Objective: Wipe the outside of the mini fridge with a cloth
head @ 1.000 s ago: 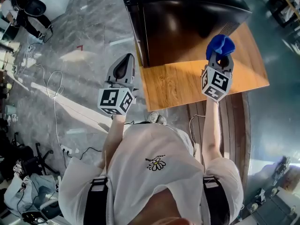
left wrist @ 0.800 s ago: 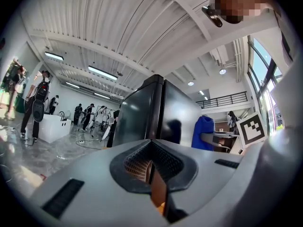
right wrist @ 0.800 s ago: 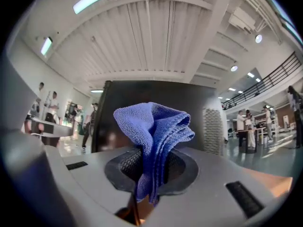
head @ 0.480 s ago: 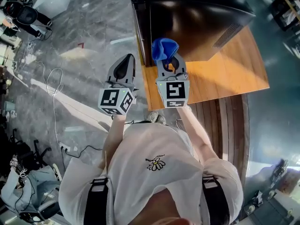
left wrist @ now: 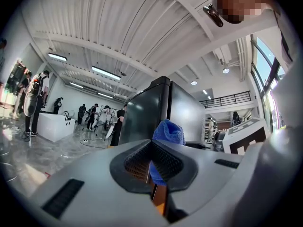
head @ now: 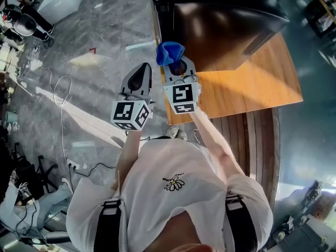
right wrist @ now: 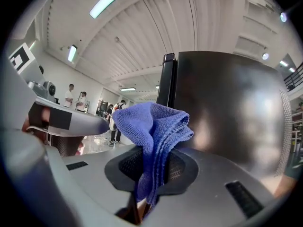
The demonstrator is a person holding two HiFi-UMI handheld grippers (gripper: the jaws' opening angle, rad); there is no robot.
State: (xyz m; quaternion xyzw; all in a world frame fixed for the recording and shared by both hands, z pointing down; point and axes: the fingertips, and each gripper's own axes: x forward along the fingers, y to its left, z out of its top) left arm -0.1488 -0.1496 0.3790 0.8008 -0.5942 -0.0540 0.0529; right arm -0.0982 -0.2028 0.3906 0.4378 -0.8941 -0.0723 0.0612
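**A:** On the grey stone floor (head: 94,30), what's the biggest thing?

**B:** A wooden platform (head: 252,88). The black mini fridge (head: 220,35) stands on its far part.

**A:** And the grippers?

**B:** The left gripper (head: 140,71) hangs over the floor, just left of the platform's edge. Its jaws are clenched with nothing between them. The right gripper (head: 176,67) is close beside it, up at the fridge's near left corner.

**A:** The cloth?

**B:** The blue cloth (right wrist: 151,126) is bunched and pinched tight between the right gripper's jaws. It sticks up past the tips, right by that corner. I can't tell whether it touches the fridge.
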